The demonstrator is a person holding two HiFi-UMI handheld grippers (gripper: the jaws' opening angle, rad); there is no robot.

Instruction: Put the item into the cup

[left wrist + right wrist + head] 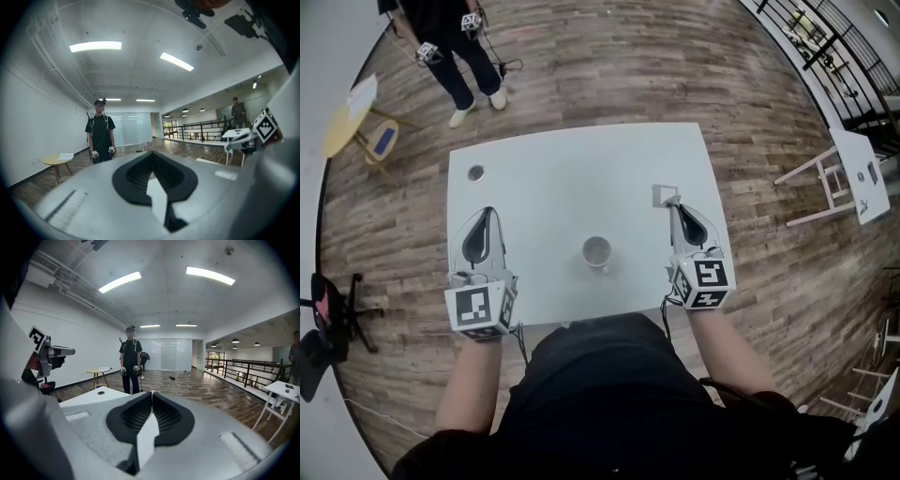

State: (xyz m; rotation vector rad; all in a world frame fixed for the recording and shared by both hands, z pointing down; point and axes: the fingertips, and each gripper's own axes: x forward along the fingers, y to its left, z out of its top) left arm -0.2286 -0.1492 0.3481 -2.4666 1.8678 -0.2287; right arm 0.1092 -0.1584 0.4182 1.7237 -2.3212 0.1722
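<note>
A small white cup (596,252) stands upright on the white table (562,169), near its front edge, between my two grippers. The item, a small flat white square (662,194), lies on the table to the right of the cup and farther back. My right gripper (673,202) is shut, its tip at the square's near right corner; whether it pinches the square I cannot tell. In the right gripper view the jaws (152,393) meet with nothing showing between them. My left gripper (488,212) is shut and empty at the table's left, and its jaws (151,153) are also closed.
A round dark hole (475,172) sits in the table's far left corner. A person (455,47) holding two grippers stands beyond the table. A yellow side table (352,112) is at far left, a white easel stand (853,178) at right.
</note>
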